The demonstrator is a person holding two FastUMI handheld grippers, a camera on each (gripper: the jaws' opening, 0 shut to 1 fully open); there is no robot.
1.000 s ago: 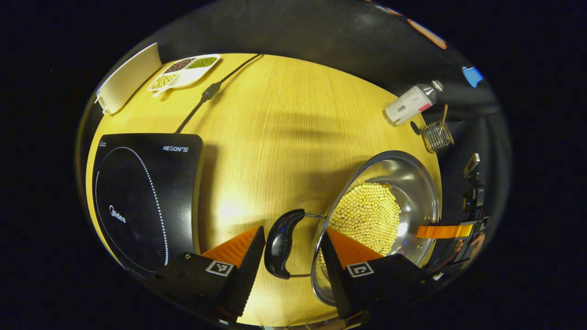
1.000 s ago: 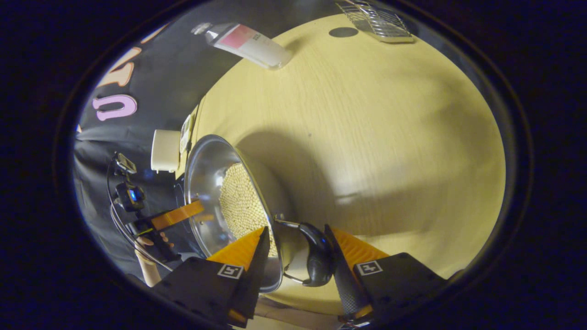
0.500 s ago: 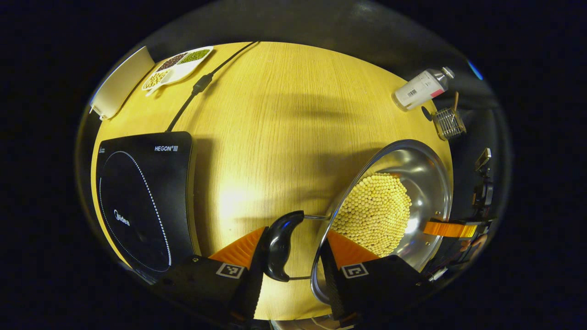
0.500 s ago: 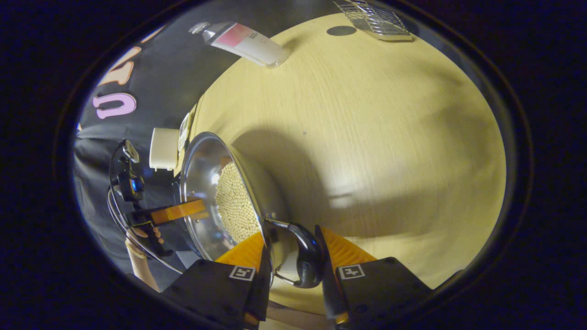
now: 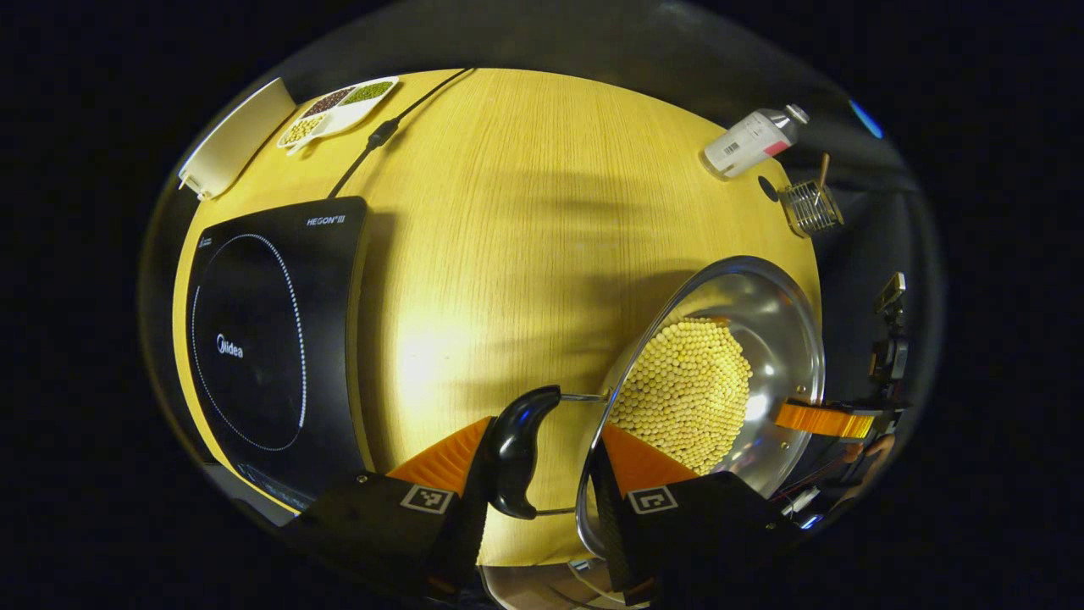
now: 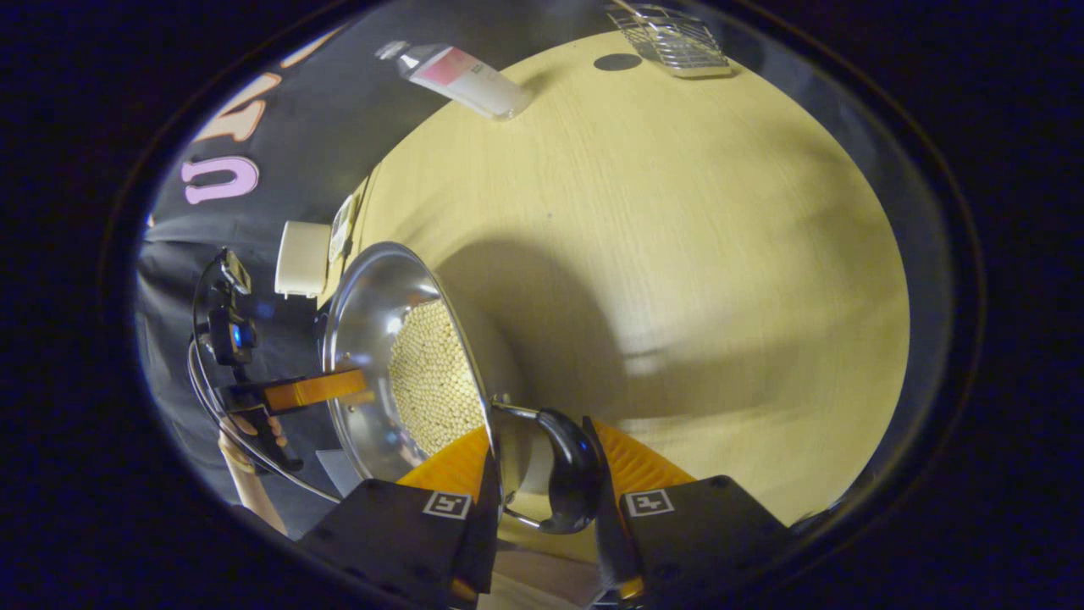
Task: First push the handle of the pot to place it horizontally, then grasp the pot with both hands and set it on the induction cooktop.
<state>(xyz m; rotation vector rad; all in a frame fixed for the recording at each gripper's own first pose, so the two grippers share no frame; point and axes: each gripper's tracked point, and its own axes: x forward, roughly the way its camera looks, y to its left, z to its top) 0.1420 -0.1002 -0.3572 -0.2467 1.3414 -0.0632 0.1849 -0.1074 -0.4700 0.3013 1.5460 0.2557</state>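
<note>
A steel pot holding yellow beans hangs between both grippers, apparently just above the wooden table. My left gripper is shut on the pot's black left handle, with the pot's rim against its other finger. In the right gripper view, my right gripper is shut on the black right handle and the pot wall. The black induction cooktop lies to the left of the pot, with a stretch of bare table between them. Each view shows the opposite gripper at the pot's far rim.
A white bottle and a wire basket stand at the far right table edge. At the far left are a divided dish of beans, a white holder and the cooktop's cable. A hand holds the left gripper.
Both grippers closed from an open gap onto the pot's handles. The pot has since risen a little, and the cooktop sits higher and fuller in the left gripper view.
</note>
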